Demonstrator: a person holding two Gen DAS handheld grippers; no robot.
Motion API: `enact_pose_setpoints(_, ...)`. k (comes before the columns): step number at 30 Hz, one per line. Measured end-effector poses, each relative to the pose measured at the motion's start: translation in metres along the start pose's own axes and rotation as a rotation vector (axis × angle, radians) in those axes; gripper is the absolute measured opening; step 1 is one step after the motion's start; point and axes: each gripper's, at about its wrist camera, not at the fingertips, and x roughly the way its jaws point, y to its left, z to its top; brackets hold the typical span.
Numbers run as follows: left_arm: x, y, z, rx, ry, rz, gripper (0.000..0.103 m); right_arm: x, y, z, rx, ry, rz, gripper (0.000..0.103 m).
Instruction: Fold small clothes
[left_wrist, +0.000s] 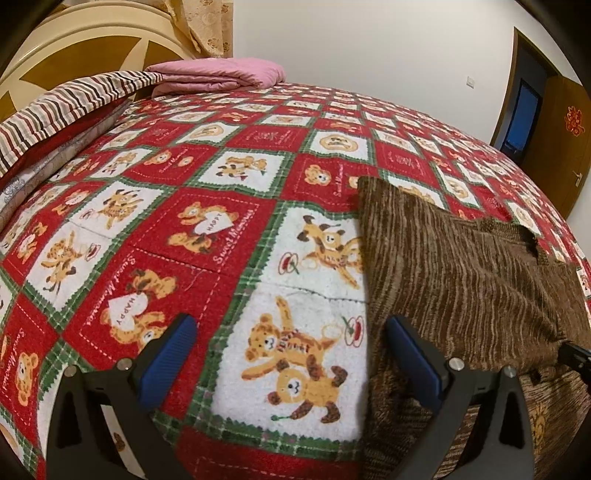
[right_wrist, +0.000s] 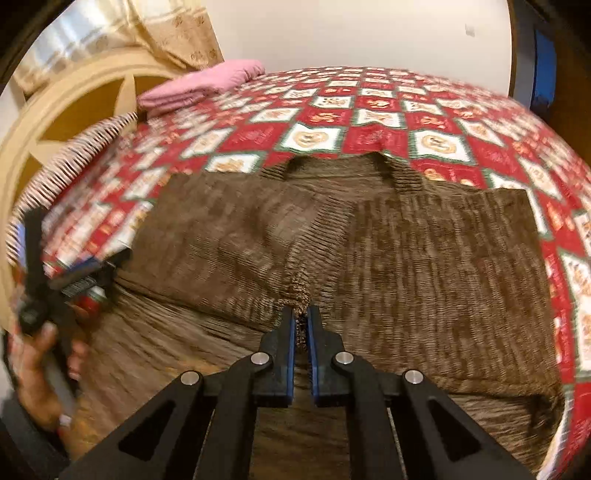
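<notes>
Right wrist view: my right gripper (right_wrist: 302, 314) tilts down, clenched on a fold of the brown knit garment (right_wrist: 406, 251) spread across the bear-print bedspread (right_wrist: 332, 122); my left gripper (left_wrist: 291, 332) hangs released beside the garment's edge.

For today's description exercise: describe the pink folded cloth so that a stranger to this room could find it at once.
Start at the bed with the red teddy-bear quilt. Go to its far end by the cream headboard. There lies the pink cloth, folded flat beside a striped cover; it alone is plain pink, unlike the brown garment nearer the camera.
</notes>
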Motion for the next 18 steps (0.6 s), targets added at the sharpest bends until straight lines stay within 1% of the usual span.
enact_pose_setpoints(1, 0.0, -0.001, -0.001, 0.012, 0.01, 0.009, 0.103, 0.005, -0.006, -0.001, 0.016, 0.004, 0.006, 0.007)
enact_pose_setpoints(3, -0.003, -0.002, -0.005, 0.035, 0.024, 0.022, 0.103, 0.005, -0.015, -0.003, 0.054, -0.017, 0.034, 0.015)
enact_pose_setpoints(5, -0.008, 0.001, -0.01, 0.034, 0.026, 0.025, 0.103, 0.002, -0.017, -0.007, 0.055, -0.018, 0.047, 0.028)
enact_pose_setpoints(6, -0.009, 0.003, -0.01, 0.028, 0.028, 0.02, 0.103, -0.001, -0.017, -0.011, 0.045, -0.015, 0.061, 0.032)
enact_pose_setpoints(7, -0.009, 0.005, -0.01, 0.022, 0.027, 0.012, 0.103, -0.005, -0.017, -0.015, 0.033, -0.016, 0.066, 0.034)
enact_pose_setpoints(10, -0.011, 0.006, -0.009, 0.014, 0.031, -0.001, 0.103, -0.024, -0.024, -0.024, 0.033, -0.054, 0.059, 0.034)
enact_pose_setpoints(12, -0.015, 0.009, -0.003, -0.003, 0.03, -0.012, 0.103, -0.042, -0.043, -0.025, 0.076, -0.109, 0.027, 0.035)
enact_pose_setpoints(13, -0.017, 0.01, 0.001, -0.01, 0.02, 0.009, 0.103, -0.049, -0.052, -0.025, 0.086, -0.129, -0.008, 0.037)
enact_pose_setpoints(14, -0.018, 0.009, 0.003, -0.013, 0.015, 0.02, 0.103, -0.053, -0.061, -0.024, 0.088, -0.141, -0.055, 0.041)
enact_pose_setpoints(15, -0.019, 0.006, 0.007, 0.001, 0.011, 0.012, 0.103, -0.055, -0.07, -0.022, 0.083, -0.141, -0.102, 0.043)
enact_pose_setpoints(16, -0.018, 0.0, 0.009, 0.027, 0.013, 0.007, 0.103, -0.054, -0.076, -0.021, 0.083, -0.137, -0.13, 0.043)
enact_pose_setpoints(17, -0.014, -0.011, 0.01, 0.084, 0.022, 0.025, 0.103, -0.052, -0.084, -0.02, 0.093, -0.132, -0.146, 0.043)
enact_pose_setpoints(18, -0.011, -0.017, 0.009, 0.121, 0.027, 0.049, 0.103, -0.048, -0.088, -0.019, 0.102, -0.122, -0.147, 0.043)
